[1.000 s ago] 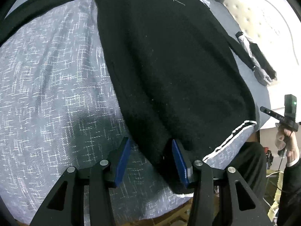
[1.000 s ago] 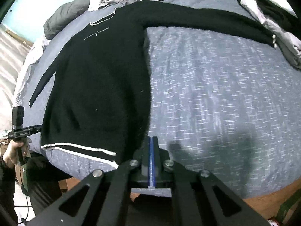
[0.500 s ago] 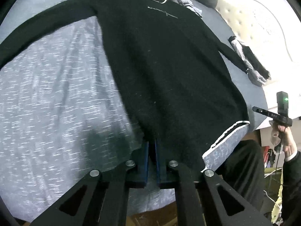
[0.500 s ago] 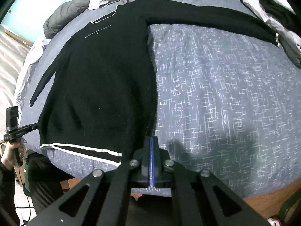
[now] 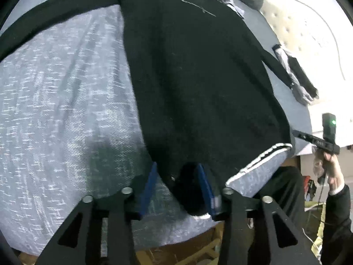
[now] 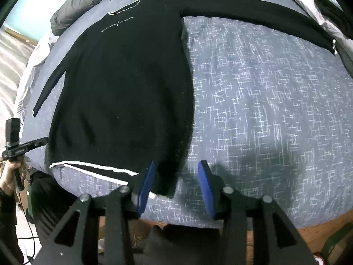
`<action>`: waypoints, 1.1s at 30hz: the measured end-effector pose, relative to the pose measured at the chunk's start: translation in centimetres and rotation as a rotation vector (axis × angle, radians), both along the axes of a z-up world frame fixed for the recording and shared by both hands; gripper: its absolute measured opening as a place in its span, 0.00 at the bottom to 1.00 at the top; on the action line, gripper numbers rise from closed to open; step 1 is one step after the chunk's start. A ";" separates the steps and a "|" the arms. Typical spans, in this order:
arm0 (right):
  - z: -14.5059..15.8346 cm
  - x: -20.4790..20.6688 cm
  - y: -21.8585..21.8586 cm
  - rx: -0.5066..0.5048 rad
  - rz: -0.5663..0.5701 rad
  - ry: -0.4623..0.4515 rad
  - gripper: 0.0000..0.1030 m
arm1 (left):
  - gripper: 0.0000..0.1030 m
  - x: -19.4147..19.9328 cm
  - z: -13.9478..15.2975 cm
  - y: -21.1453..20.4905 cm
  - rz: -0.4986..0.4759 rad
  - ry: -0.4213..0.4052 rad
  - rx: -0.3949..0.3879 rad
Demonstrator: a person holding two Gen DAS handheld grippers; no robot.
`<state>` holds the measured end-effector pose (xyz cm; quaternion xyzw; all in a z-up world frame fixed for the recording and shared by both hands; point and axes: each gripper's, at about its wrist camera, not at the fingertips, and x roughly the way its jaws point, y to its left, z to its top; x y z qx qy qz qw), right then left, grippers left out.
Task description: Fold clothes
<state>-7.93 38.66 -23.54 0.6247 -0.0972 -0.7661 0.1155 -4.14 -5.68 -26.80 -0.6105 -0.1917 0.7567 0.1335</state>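
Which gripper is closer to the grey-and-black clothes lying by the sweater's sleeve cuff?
Right. The right gripper straddles the sweater hem corner nearest the grey-and-black clothes; the left gripper straddles the opposite corner.

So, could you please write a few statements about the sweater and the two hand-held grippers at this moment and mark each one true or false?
1. The black sweater lies spread flat on the blue patterned bedspread. True.
2. The left hand-held gripper is shut tight on the hem. False: its jaws stand open, with the hem corner between them.
3. The right hand-held gripper is open at the sweater's other bottom corner. True.
4. The sweater's hem has a red stripe. False: the white stripe runs along it.
5. Both sleeves are folded across the chest. False: one sleeve stretches out sideways and the other lies beside the body.
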 end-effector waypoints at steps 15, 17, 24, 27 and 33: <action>-1.0 -0.4 -1.0 -0.019 0.000 -0.032 0.40 | 0.12 -0.8 -1.7 1.4 -0.047 -0.023 -0.041; -1.2 -0.4 -1.1 -0.017 0.002 -0.035 0.40 | 0.10 -0.6 -1.0 1.1 -0.048 -0.008 -0.043; -0.9 -0.7 -0.6 -0.002 -0.008 -0.040 0.40 | 0.06 0.4 -0.8 -1.7 -0.021 -0.026 -0.062; -1.1 -0.8 -0.6 0.000 -0.014 -0.052 0.43 | 0.06 0.5 -1.7 -0.5 -0.013 -0.038 -0.061; -2.4 -0.9 -1.3 -0.018 -0.016 -0.081 0.44 | 0.06 0.3 -1.8 0.0 -0.018 -0.040 -0.060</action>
